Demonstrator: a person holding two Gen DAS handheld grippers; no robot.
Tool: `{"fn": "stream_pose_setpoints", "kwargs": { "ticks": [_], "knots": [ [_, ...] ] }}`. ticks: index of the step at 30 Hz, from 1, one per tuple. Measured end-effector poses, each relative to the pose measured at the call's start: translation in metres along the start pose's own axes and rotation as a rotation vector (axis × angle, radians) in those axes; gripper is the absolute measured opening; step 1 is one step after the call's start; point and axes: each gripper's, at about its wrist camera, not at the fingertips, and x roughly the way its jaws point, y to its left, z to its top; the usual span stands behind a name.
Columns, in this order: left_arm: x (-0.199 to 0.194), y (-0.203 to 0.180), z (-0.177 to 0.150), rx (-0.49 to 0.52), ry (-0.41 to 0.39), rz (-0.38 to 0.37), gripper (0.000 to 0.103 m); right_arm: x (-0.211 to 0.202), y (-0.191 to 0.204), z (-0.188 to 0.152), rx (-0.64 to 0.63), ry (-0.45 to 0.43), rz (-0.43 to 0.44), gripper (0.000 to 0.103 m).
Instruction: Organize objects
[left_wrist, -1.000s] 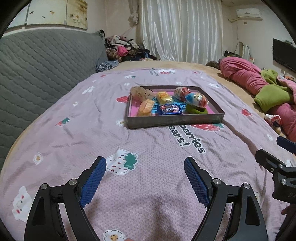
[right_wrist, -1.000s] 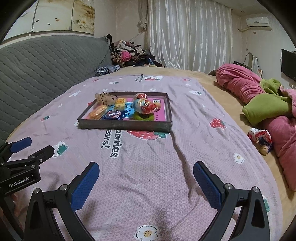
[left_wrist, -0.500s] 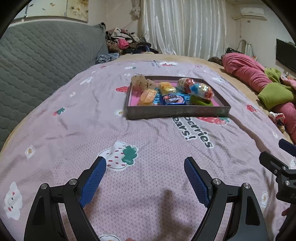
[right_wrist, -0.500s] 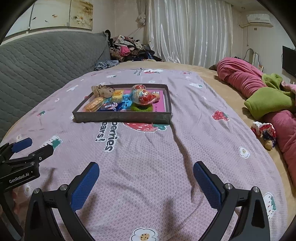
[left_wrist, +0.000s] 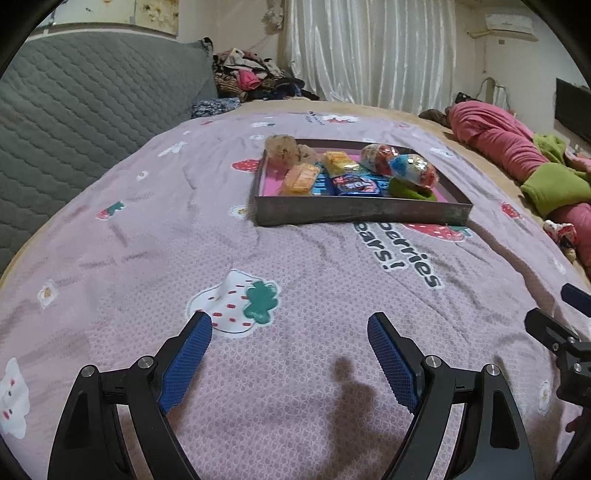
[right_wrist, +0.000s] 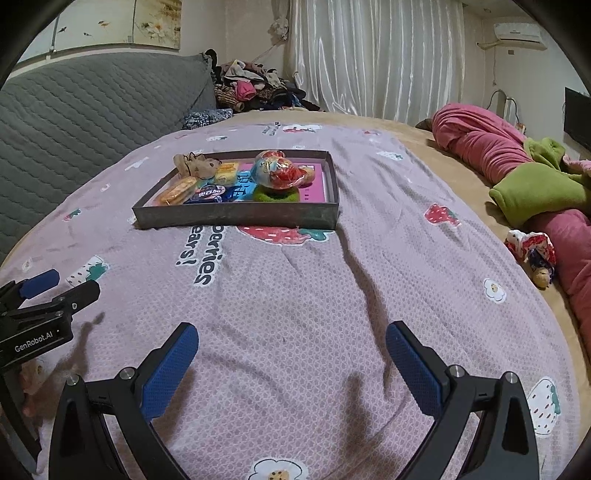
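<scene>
Hovering over a bedspread, both tongs gape empty.
Tray (left_wrist: 362, 216) of snacks lies far ahead, long side facing left gripper (left_wrist: 290, 325) and right gripper (right_wrist: 291, 334).

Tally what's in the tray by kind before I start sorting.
Foil-wrapped eggs: 2
Orange and yellow snack packets: 2
Blue snack packet: 1
Green fuzzy ring: 1
Tan plush toy: 1
Total: 7 things in the tray
</scene>
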Motion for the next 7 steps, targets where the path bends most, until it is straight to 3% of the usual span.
{"fn": "stream_pose_setpoints", "kwargs": {
  "ticks": [7],
  "knots": [
    [0.0061, 0.0011, -0.0023, -0.011, 0.016, -0.033, 0.087, 0.0056, -0.002, -0.0019, 0.004, 0.016, -0.006, 0.102]
  ]
}}
